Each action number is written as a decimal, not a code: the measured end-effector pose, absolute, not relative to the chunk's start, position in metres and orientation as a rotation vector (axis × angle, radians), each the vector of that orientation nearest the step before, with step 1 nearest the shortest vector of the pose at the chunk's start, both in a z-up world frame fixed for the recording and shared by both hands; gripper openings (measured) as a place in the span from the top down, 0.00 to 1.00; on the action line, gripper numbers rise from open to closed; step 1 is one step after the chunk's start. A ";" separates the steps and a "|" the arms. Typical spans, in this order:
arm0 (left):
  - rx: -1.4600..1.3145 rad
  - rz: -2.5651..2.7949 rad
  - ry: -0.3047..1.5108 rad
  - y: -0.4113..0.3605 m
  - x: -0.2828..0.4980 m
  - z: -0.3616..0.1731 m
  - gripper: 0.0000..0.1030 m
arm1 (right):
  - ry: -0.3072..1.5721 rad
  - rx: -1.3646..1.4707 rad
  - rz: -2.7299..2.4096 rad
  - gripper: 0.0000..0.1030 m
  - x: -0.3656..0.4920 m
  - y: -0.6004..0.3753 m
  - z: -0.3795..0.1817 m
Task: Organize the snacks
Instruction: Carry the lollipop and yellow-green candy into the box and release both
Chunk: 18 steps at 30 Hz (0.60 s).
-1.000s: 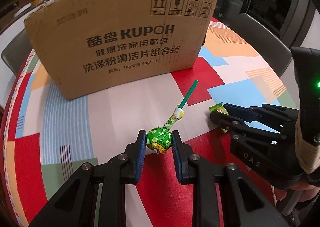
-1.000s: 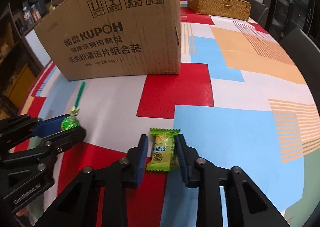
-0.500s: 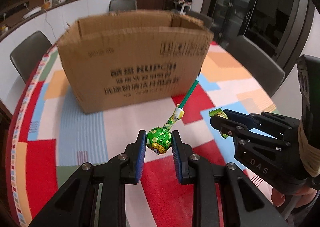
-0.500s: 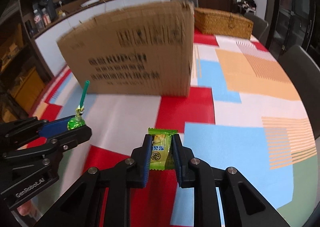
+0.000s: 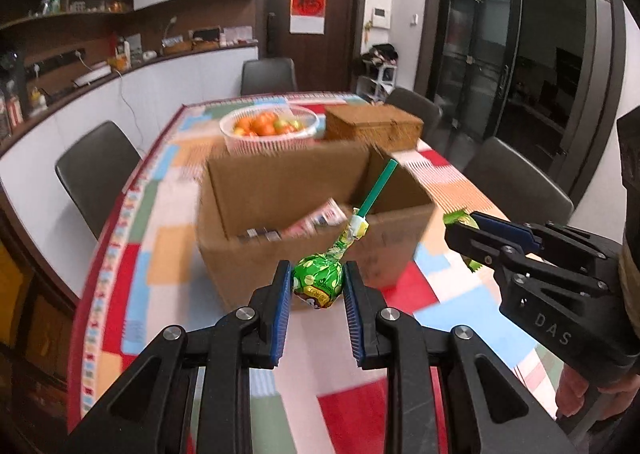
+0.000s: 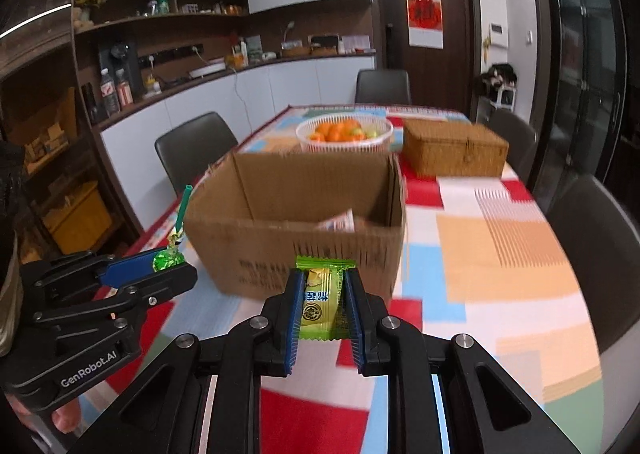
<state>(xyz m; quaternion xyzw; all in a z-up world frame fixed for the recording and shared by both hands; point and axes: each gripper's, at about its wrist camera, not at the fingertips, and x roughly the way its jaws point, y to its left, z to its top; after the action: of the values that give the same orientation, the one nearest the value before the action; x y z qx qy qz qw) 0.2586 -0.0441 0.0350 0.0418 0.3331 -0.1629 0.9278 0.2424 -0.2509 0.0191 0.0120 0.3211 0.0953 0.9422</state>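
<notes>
The lollipop (image 5: 318, 284) sits clamped by its wrapped head in my left hand-held gripper (image 5: 316, 294), stick tilted toward the open box (image 5: 280, 254). The green candy packet (image 6: 322, 304) is pinched upright in my right hand-held gripper (image 6: 323, 314). Both are held above the bench (image 6: 500, 254), just short of the box. A fruit basket (image 6: 344, 134) and wicker case (image 6: 454, 152) stand behind it.

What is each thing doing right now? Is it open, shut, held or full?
left hand-held gripper: shut on the lollipop
lollipop: held, stick pointing up
right hand-held gripper: shut on the candy packet
candy packet: held upright
cardboard box: open, a packet inside
white basket: holds fruit
wicker box: lid shut
</notes>
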 end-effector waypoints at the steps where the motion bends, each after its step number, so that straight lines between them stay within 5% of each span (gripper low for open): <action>1: 0.090 -0.330 0.675 -0.044 0.264 0.039 0.75 | 0.644 0.018 0.197 0.79 0.247 -0.249 0.025; 18: 0.124 -0.293 0.714 -0.054 0.363 0.067 0.70 | 0.672 0.021 0.214 0.79 0.340 -0.244 0.064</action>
<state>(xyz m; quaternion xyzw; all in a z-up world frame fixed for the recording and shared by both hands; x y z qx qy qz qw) 0.3632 -0.0541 0.0669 0.0604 0.3479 -0.1426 0.9246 0.3402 -0.2443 0.0636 0.0105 0.3293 0.1048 0.9383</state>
